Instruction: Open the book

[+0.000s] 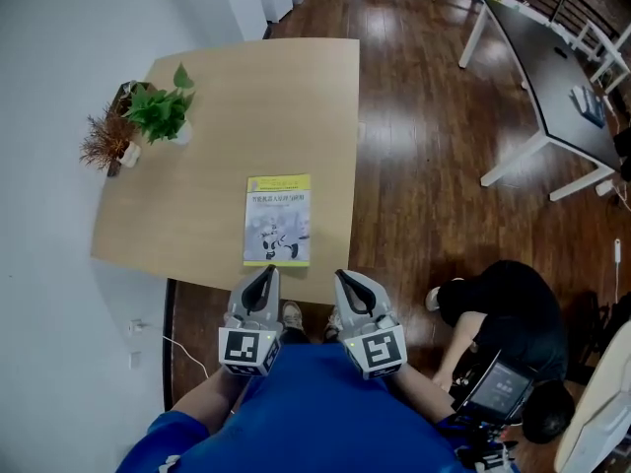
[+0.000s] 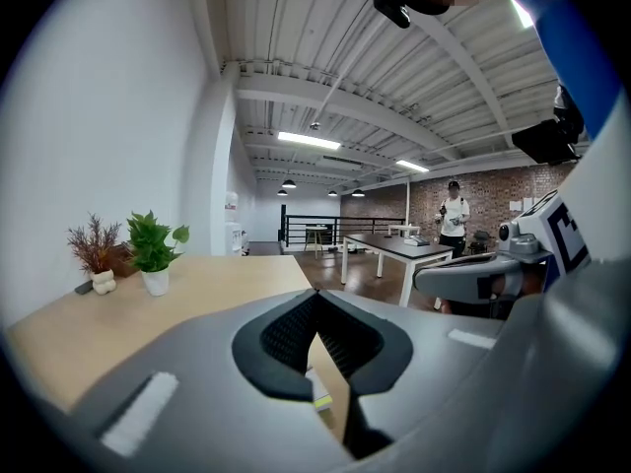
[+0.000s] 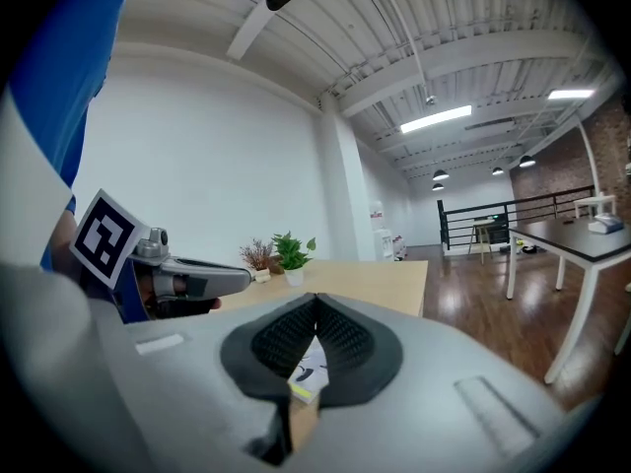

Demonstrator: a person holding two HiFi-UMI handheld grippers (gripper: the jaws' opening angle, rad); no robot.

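Head view: spotted closed book (image 1: 277, 221) lying flat, cover up, near front edge of counter (image 1: 217, 97). Found left claw (image 1: 266, 273) and right claw (image 1: 341, 276) both pinched together, gripping nothing, side by side just off that edge, apart from book. Noted potted plants (image 1: 158, 114) at counter's far left.

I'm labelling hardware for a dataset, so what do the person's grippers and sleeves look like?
The left gripper and right gripper share smooth grey shells that taper to black ribbed pads. Each carries a white cube with black square markers at its rear. The sleeves are blue.
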